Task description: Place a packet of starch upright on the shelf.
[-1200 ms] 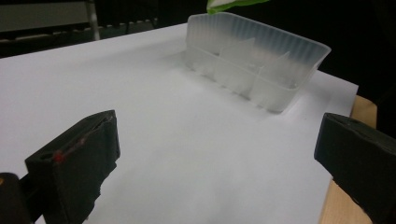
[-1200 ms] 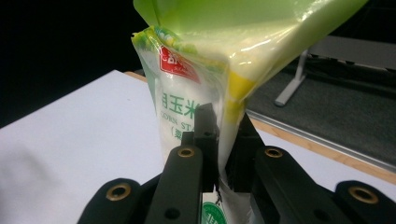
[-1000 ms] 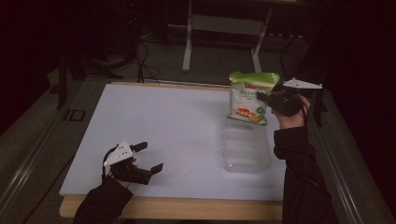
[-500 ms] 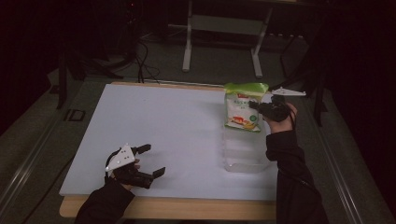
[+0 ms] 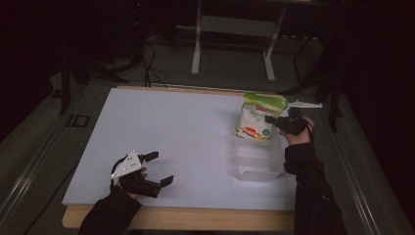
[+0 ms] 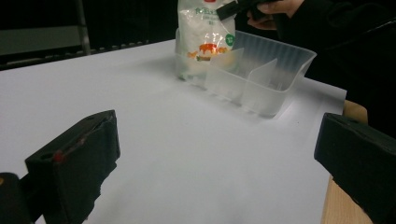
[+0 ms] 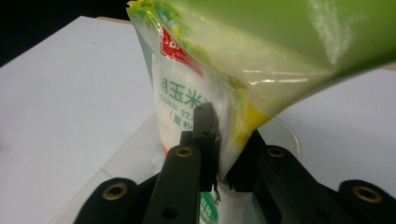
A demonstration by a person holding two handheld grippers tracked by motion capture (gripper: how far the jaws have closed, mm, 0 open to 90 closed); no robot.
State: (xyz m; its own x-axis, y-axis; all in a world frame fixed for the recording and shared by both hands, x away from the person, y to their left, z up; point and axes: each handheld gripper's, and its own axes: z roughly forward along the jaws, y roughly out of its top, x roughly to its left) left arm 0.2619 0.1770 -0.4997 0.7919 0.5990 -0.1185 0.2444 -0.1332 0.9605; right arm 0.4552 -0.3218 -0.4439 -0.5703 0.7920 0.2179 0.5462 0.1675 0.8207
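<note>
Your right gripper (image 5: pixel 272 120) has its jaws clamped on the corn starch bag (image 5: pixel 255 122), hanging above the clear divided container (image 5: pixel 254 164); your left gripper (image 5: pixel 159 169) rests wide open, holding nothing, on the tabletop (image 5: pixel 171 127).

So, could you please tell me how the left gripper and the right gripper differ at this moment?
The left gripper is open and holds nothing; the right gripper is shut on the corn starch bag. The left gripper sits low at the near edge of the white table, while the right gripper is raised at the far right, holding the bag above the clear plastic container. Both have black jaws and a grey plate on top.
</note>
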